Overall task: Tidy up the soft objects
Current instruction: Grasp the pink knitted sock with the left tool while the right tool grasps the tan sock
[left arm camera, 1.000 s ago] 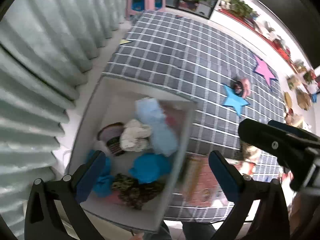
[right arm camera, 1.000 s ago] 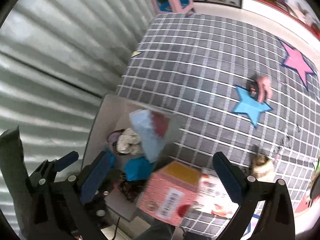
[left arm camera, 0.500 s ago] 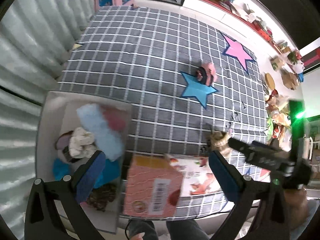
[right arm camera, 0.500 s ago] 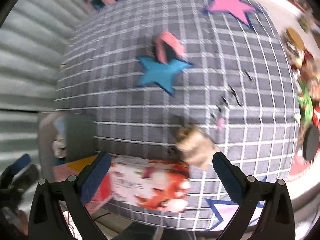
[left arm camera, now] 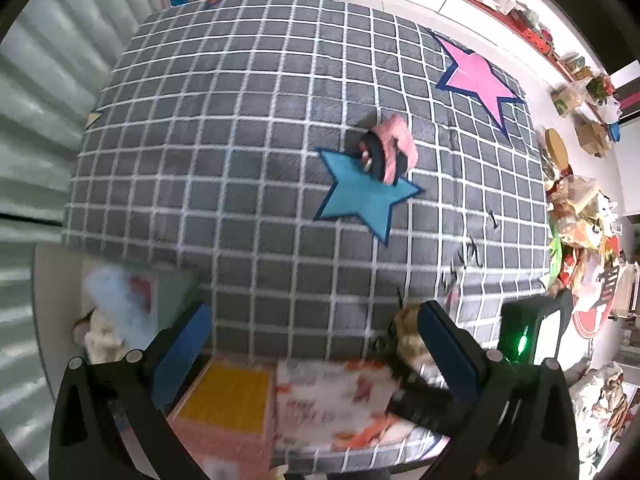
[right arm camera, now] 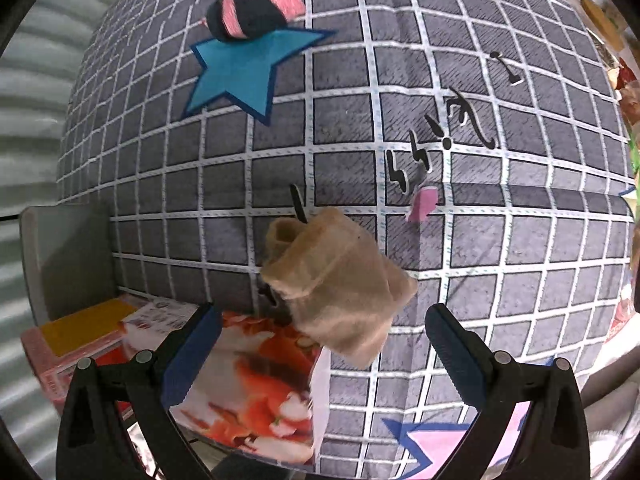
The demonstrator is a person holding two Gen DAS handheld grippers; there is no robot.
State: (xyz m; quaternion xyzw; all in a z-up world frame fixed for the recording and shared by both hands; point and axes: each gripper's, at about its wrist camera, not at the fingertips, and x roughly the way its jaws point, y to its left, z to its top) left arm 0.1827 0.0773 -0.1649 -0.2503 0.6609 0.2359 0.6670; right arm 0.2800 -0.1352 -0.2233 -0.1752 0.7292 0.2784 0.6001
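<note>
Bin (left arm camera: 56, 280): sat at the mat's near-left corner, holding a pale blue plush (left arm camera: 116, 292) and a cream one (left arm camera: 100, 340), both blurred.
Mat (left arm camera: 248, 152): grey grid, carried a pink-and-black plush (left arm camera: 390, 148) touching a blue star (left arm camera: 360, 196).
Tan plush (right arm camera: 336, 280): lay on the mat's near part, beside a printed pack (right arm camera: 260, 384).
Left gripper (left arm camera: 316, 356): jaws apart, empty.
Right gripper (right arm camera: 324, 356): jaws apart, above the tan plush, not gripping it.

Grey checked mat (right arm camera: 340, 128): matt, short-pile cloth, white grid lines. Beige sock bundle (right arm camera: 340, 280): soft, slightly fuzzy knit. Pink-black bundle (right arm camera: 254, 8) at 11 o'clock: plush, fluffy. Printed box (right arm camera: 256, 392): glossy card. Right tool (right arm camera: 322, 344): matt black plastic, blue ribbed pads (right arm camera: 454, 346). Bin wall (right arm camera: 68, 256): smooth grey plastic.
</note>
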